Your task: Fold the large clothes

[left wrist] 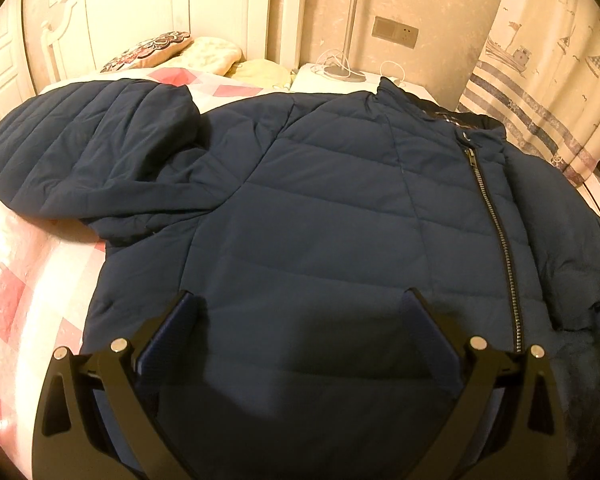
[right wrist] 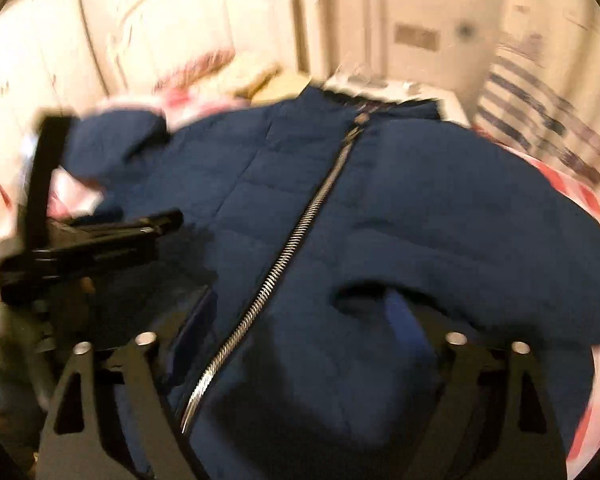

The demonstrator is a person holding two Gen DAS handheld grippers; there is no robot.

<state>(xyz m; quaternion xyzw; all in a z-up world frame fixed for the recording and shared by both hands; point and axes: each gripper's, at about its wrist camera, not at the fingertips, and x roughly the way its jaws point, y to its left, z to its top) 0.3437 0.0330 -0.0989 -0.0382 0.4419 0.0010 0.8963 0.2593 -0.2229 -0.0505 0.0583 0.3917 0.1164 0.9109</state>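
two tongs, left tongs [left wrist: 300,300] and right tongs [right wrist: 300,300], both wide over one navy jacket [left wrist: 320,208]

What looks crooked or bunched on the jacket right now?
The left sleeve lies bunched, doubled back toward the shoulder instead of lying straight. The zipper is closed but runs on a slant, so the jacket sits askew on the bed. No damage shows.

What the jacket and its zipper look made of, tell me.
Jacket: probably a smooth matte synthetic shell over padding, judging by the puffy stitched bands and soft creases. Zipper: looks like metal, with silvery teeth catching the light, though coated plastic can't be excluded.
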